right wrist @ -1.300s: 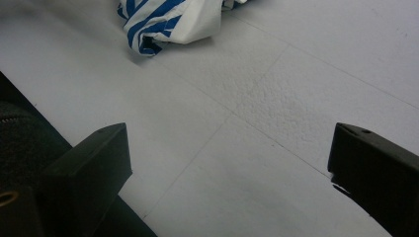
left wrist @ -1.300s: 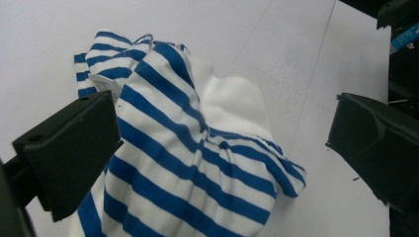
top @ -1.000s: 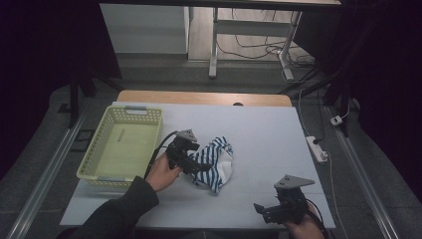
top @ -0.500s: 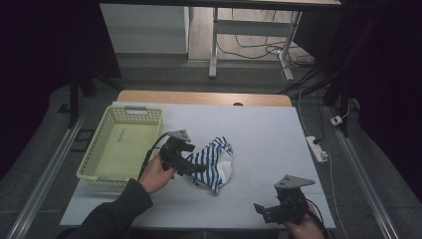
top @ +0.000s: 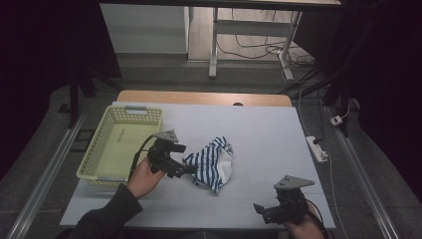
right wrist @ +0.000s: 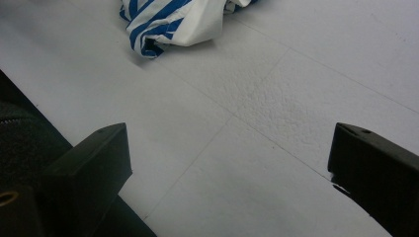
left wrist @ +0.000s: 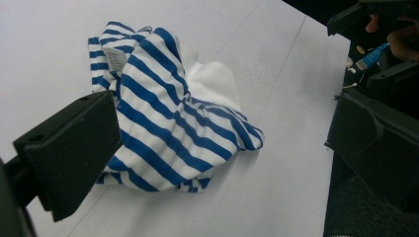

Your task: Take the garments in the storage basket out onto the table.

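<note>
In the high view, the left gripper (top: pixel 186 170) has drawn back a little toward the left since a second ago, so its fingers now sit just at the left edge of the crumpled blue-and-white striped cloth (top: pixel 211 162) instead of over it. The cloth itself lies as before, near the middle of the white table (top: pixel 259 139), and the right gripper (top: pixel 264 213) has stayed at the near right edge, well apart from the cloth. The pale yellow plastic basket (top: pixel 107 144) stands at the table's left side, just beside the left hand (top: pixel 144 177).

In the left gripper view, the fingers (left wrist: pixel 69 148) are spread wide apart, holding nothing. The striped cloth (left wrist: pixel 168 113) lies on the table between them, closer to the left-hand finger, whose pad overlaps the cloth's edge in the picture (whether it touches I cannot tell).

In the right gripper view, the fingers (right wrist: pixel 94 168) are likewise wide apart over bare table, and the striped cloth (right wrist: pixel 168 19) lies far ahead of them, apart from both.
</note>
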